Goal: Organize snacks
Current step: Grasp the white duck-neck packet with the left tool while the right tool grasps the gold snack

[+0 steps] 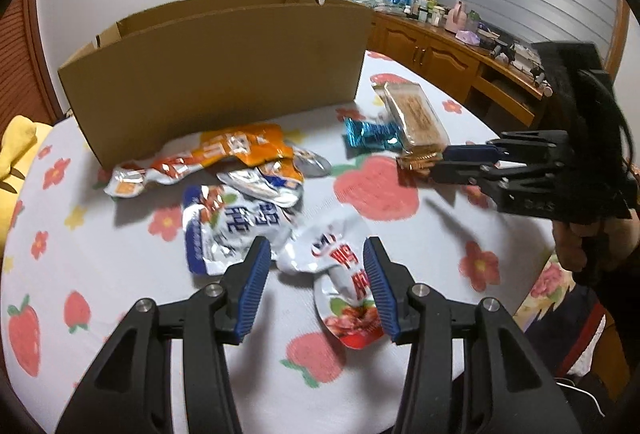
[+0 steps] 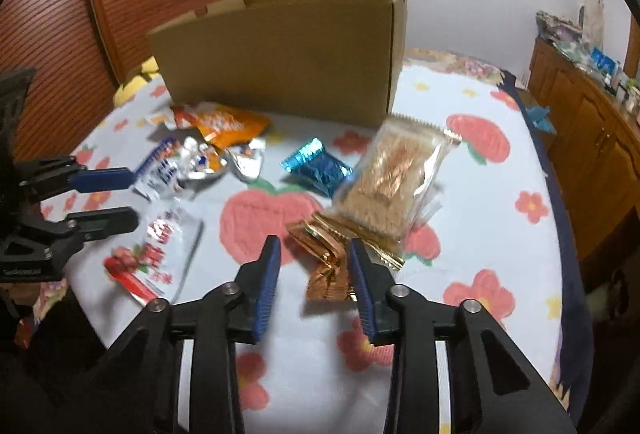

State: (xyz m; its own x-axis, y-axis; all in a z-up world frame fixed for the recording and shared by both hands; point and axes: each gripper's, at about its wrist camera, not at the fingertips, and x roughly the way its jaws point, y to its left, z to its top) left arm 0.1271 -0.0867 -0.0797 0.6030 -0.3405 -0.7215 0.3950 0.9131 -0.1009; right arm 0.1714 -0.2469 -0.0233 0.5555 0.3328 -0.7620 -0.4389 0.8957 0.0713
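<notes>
Red-white snack pouch lies between the spread left hand-held gripper fingers.

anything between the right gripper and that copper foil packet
Nothing visible. The right gripper is open, its fingers either side of the copper foil packet; whether they touch it is unclear. The clear cracker pack overlaps the packet's far end.

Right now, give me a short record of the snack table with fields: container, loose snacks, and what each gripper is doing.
container: open brown cardboard box, upright at the back of the strawberry-print tablecloth
loose snacks: orange foil bag, blue foil packet, clear cracker pack
left gripper: open, fingers either side of the white-and-red pouch
right gripper: open, around the gold foil wrapper
</notes>
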